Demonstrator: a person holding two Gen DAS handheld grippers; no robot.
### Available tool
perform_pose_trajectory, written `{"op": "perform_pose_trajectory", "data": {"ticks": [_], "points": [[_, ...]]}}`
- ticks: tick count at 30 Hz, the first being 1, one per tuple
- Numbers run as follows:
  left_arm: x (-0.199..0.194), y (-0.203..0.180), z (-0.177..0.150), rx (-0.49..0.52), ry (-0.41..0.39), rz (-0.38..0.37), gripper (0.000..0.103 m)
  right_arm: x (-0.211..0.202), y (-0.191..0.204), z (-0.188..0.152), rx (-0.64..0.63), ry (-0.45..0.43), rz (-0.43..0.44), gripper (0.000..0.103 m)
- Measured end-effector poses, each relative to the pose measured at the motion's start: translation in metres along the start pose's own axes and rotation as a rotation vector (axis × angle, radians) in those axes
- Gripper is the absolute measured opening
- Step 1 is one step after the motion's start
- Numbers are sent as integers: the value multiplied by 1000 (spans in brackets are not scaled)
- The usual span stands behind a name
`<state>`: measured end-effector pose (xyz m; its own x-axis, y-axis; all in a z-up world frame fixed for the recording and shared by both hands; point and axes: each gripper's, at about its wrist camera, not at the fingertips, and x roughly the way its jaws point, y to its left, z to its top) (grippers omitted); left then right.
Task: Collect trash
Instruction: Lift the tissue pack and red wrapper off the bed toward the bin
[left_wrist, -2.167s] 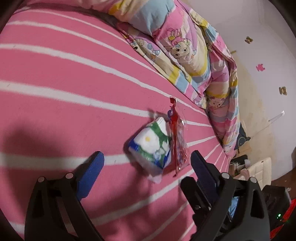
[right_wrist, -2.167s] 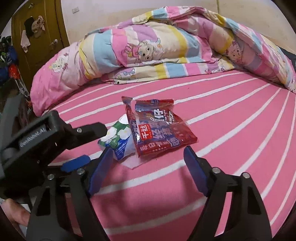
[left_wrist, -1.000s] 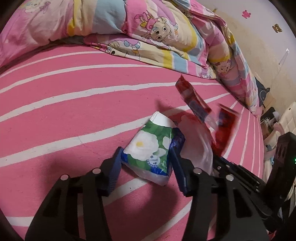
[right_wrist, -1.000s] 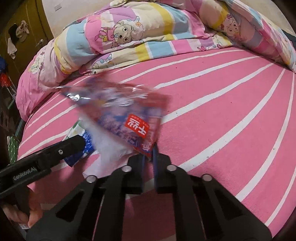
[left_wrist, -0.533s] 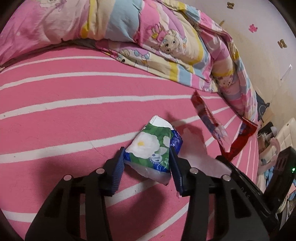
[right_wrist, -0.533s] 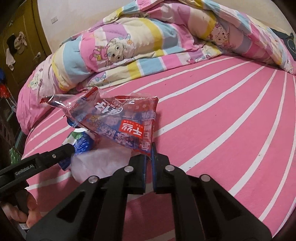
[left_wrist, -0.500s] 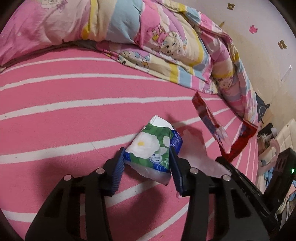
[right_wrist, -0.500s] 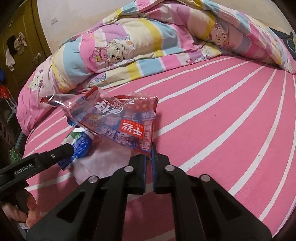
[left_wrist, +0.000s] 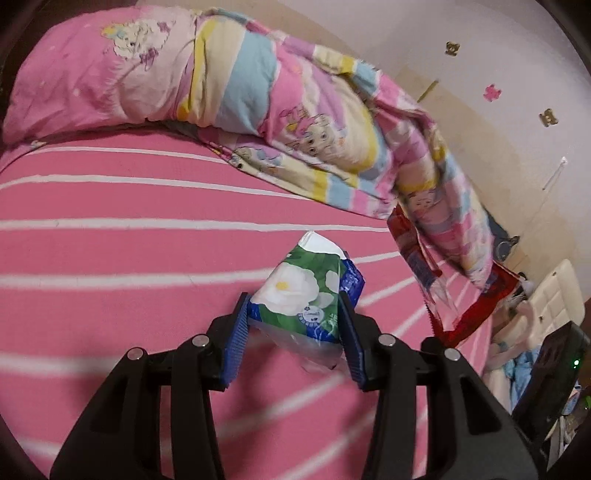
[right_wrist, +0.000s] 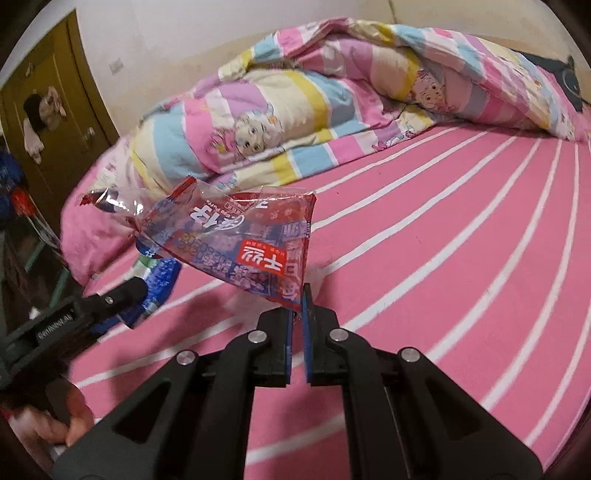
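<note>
While both pieces of trash hang clear of the bed, I log the moment as follows.

Left tongs (left_wrist: 293, 334): closed part-way on the tissue pack (left_wrist: 306, 291), blue pads pressing its two sides; I hold it fast.

Right tongs (right_wrist: 296, 325): pinched nearly flat on the lower corner of the snack wrapper (right_wrist: 240, 247), which fans out up and to the left.

Tissue pack, place: in the left tongs, off the bed sheet (left_wrist: 110, 258); a second ago it lay on the sheet with the pads just closing on it.

Snack wrapper, place: in the air over the sheet, just right of the tissue pack; it was already gripped a second ago but lower, near the sheet.

Change: both items raised together, and the quilt (right_wrist: 295, 110) now sits lower in the right view.

Bed: no other trash shows on the sheet.

Meaning, as I judge it: pickup done for both; carrying to a bin remains, and no bin shows in either view.

Risk: the thin wrapper is held by one corner only and could slip.
</note>
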<state>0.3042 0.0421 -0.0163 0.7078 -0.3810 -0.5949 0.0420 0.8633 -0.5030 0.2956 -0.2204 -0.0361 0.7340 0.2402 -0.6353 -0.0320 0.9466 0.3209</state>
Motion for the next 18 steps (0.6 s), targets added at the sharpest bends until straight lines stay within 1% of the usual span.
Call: {"op": "perform_pose_trajectory", "data": {"ticks": [2,3,5,6,8,10,12,13,15,16,18], "points": [[-15,-12,-11,13,-6,-10,45,-17,0,-6,-4,-5,-8,5],[-27,-20,-20,17,-7,-18,45,-34,-4,-14,-4,-8,-20,5],[-49,-32,-38,11,-3,-39,45,-55,-6,-19,-3,-9,-36,5],[-60,-38,-47,8,2,-46,45,-75,-8,-22,10,-14,-32,5],[-79,-48,-62,1,10,-59,45,-100,-9,-25,-5,-30,-31,5],[-100,-62,-76,-3,17,-79,45,-138,-12,-33,-43,-63,-55,5],[-122,-77,-88,4,16,-99,45,-165,-19,-42,-47,-76,-65,5],[-134,-86,-96,11,14,-110,45,-188,-25,-51,-52,-86,-84,5],[-154,-105,-108,29,18,-136,45,-214,-34,-63,-48,-94,-97,5],[-163,-115,-116,38,24,-151,45,-234,-43,-74,-43,-99,-117,5],[-177,-133,-135,54,45,-174,45,-257,-55,-88,-26,-97,-139,5]]}}
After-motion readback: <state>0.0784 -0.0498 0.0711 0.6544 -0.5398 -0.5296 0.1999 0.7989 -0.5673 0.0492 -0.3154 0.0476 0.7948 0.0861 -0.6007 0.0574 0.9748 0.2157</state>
